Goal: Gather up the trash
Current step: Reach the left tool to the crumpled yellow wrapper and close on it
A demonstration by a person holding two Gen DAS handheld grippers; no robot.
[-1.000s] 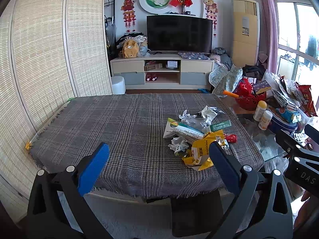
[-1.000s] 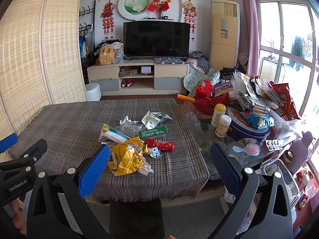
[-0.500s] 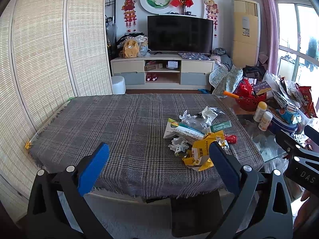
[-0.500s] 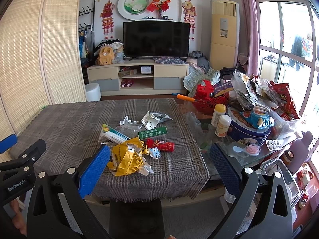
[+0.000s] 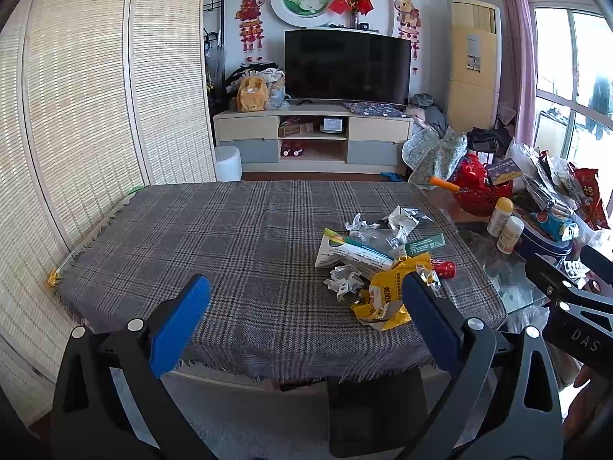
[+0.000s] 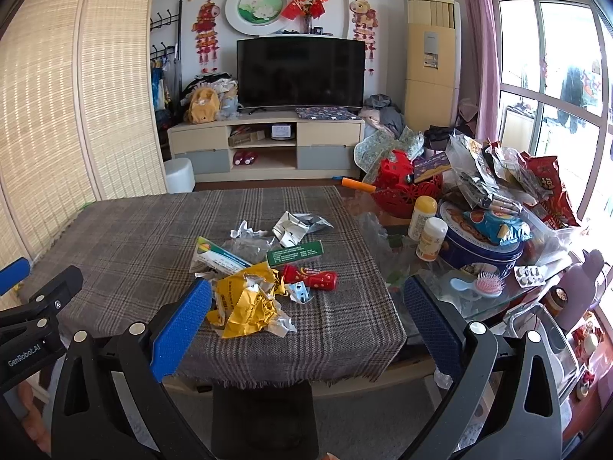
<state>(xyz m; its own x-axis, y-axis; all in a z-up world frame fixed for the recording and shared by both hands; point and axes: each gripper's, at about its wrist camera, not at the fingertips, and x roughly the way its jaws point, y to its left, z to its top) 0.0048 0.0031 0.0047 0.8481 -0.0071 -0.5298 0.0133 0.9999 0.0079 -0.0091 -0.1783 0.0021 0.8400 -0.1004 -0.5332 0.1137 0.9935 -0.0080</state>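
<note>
A: Start with the biggest thing. The table (image 6: 126, 237) has a plaid cloth (image 5: 237, 237) draped over it, fringe hanging off the near edge. If a finger drags along that fabric, I'd guess the whole cloth slides and takes the pile with it.

B: Where's the trash exactly?

A: Heaped on the cloth toward the right side, near the front edge. Just beside it, past the cloth's right edge, a glass top holds a blue tin (image 6: 479, 245), two small bottles (image 6: 431, 237) and snack bags. Those aren't obviously rubbish, and a wide sweep could knock a bottle over or grab the wrong item.

B: And the grippers?

A: The left gripper (image 5: 302, 306) hangs short of the table's near edge, fingers spread wide, nothing between them. The right gripper (image 6: 306, 306) is the same: spread apart, empty, held back from the table and lined up roughly with the heap.

B: Then the pile itself?

A: Largest piece is the crumpled yellow wrapper (image 6: 249, 303), nearest the edge. It's light and springy, so a pinch on one corner may tear it or let it flop out. Behind it lie a white-and-green carton (image 6: 218, 258) and a green box (image 6: 295, 253), flat, hard to get a finger under without catching cloth.

B: Smaller bits?

A: A red tube (image 6: 312, 278) that looks likely to roll, then foil scraps (image 6: 299, 226) and paper wads (image 5: 345, 281), easy to flick onto the floor.
</note>
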